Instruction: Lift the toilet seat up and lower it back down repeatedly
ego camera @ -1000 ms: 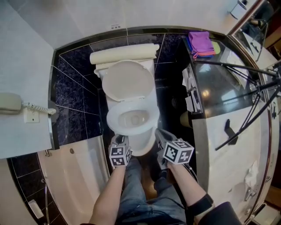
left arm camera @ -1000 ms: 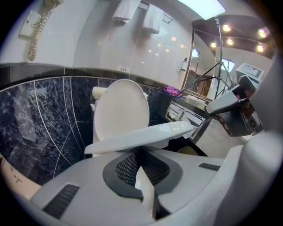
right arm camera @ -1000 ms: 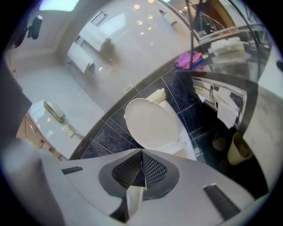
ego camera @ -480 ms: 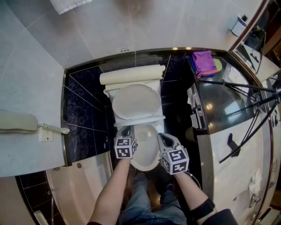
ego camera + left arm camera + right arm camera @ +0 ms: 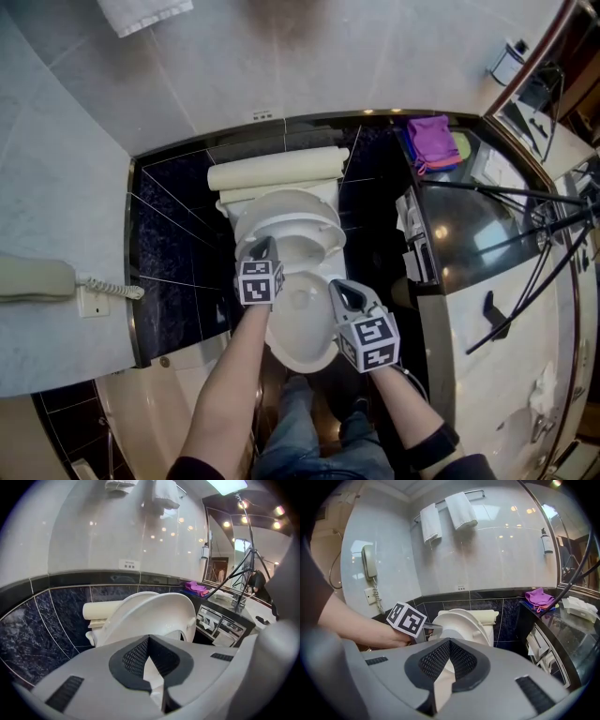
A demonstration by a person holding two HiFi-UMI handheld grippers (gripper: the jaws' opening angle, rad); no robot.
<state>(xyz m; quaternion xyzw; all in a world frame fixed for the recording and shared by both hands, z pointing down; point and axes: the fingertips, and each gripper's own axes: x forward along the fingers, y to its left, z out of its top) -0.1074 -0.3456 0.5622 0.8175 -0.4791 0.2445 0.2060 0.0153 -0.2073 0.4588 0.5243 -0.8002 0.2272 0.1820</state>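
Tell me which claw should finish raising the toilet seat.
Left. The left claw is at the front rim of the half-raised seat; the right claw hangs shut over the bowl, away from it.

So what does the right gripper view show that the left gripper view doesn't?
Only the right gripper view: the wall phone, the left gripper with its marker cube, beside the seat's edge, and the person's forearm. Only the left gripper view: the tripod's upright pole. Both: the toilet seat tilted partway up, the purple cloth and the dark tiled wall band.
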